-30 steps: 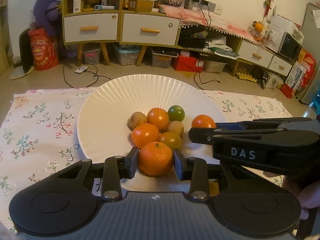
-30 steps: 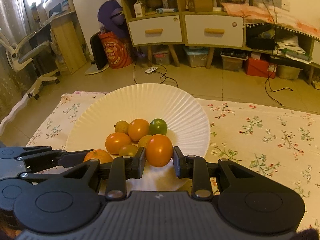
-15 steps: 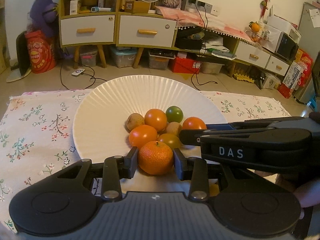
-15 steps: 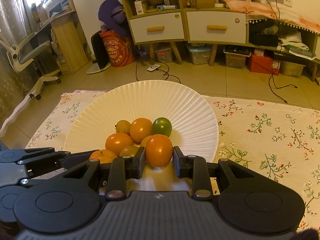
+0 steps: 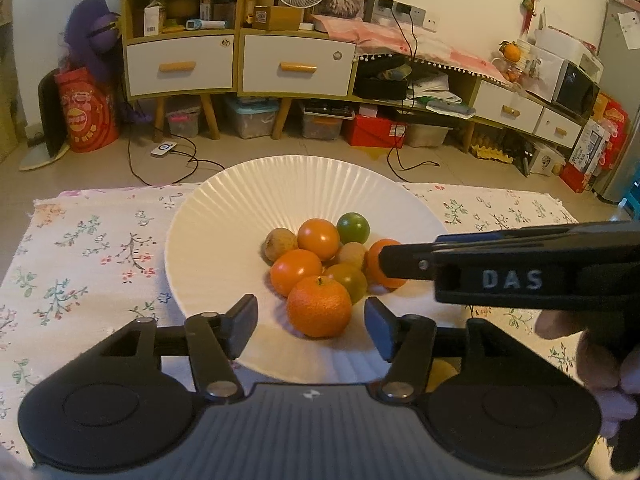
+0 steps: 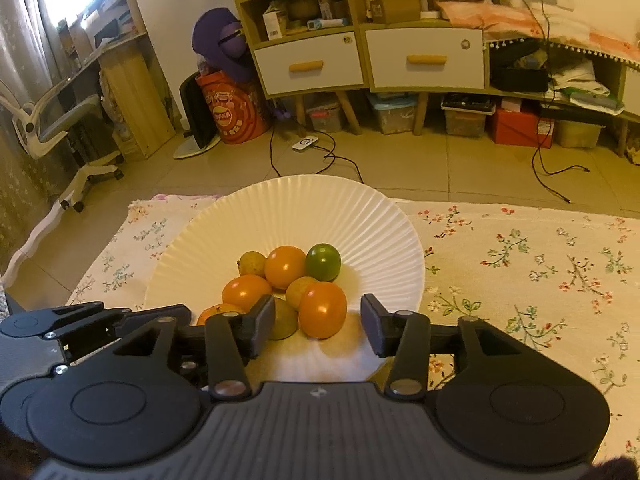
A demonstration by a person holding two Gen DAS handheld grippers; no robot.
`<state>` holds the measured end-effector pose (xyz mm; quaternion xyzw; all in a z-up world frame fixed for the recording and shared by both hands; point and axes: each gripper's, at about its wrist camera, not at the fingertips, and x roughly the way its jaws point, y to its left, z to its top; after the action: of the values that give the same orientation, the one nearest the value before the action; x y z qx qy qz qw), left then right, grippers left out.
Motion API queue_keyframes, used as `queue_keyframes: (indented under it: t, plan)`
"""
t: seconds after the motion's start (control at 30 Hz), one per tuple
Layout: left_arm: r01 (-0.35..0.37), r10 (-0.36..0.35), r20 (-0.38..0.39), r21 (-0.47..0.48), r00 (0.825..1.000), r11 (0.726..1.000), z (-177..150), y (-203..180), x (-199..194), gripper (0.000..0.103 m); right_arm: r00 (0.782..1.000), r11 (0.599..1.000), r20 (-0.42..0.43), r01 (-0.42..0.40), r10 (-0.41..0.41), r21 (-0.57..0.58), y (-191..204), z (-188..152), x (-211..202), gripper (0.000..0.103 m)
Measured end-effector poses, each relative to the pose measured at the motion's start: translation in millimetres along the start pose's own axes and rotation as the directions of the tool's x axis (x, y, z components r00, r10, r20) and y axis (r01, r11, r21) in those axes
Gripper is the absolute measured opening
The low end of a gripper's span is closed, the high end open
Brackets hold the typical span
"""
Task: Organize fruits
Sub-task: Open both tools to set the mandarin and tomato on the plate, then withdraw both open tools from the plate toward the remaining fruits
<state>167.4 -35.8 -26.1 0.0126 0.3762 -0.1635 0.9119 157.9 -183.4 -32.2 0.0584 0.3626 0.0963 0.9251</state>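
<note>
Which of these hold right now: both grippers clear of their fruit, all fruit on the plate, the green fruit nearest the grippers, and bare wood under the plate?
1. The left gripper clamps the dimpled orange mandarin. False: its jaws have just been opening, pads clear.
2. The right gripper is open around the smooth orange fruit. True.
3. The round green fruit lies nearest the grippers. False: it is at the pile's far side.
4. The ribbed white plate sits on a floral tablecloth. True.

1. Your plate (image 5: 224,216) is white with ribbed fluting.
2. At its 12 o'clock sits one green fruit (image 5: 353,228); the mandarin (image 5: 319,306) at 6 o'clock is bright orange.
3. Your desk's cloth (image 6: 532,264) is cream with floral sprigs.
4. Both hand-held grippers are black.
</note>
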Motion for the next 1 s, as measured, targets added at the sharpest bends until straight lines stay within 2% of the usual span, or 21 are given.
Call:
queue_keyframes:
  t: [0.2, 0.4, 0.8, 1.0]
  plan:
    - [-0.018, 0.017, 0.012, 0.056, 1.0, 0.998, -6.2, 1.4, -16.8, 0.059, 1.0, 0.999, 0.001, 0.012, -0.012, -0.03, 6.6, -0.7, -15.8, 0.061]
    - [-0.035, 0.035, 0.003, 0.075, 0.999, 0.997, -12.4, 7.3, -33.3, 0.066, 0.999, 0.998, -0.002, 0.033, -0.033, -0.044, 12.0, -3.7, -29.6, 0.072]
    - [-0.023, 0.024, -0.013, 0.092, 1.0, 0.996, -19.1, 9.0, -54.9, 0.078, 0.998, 0.994, -0.005, 0.068, -0.068, -0.087, 27.3, -19.3, -55.9, 0.087]
    - [-0.022, 0.025, -0.028, 0.101, 0.999, 0.995, -27.4, 10.9, -62.2, 0.083, 0.997, 0.992, -0.008, 0.079, -0.08, -0.096, 33.0, -27.3, -65.0, 0.092]
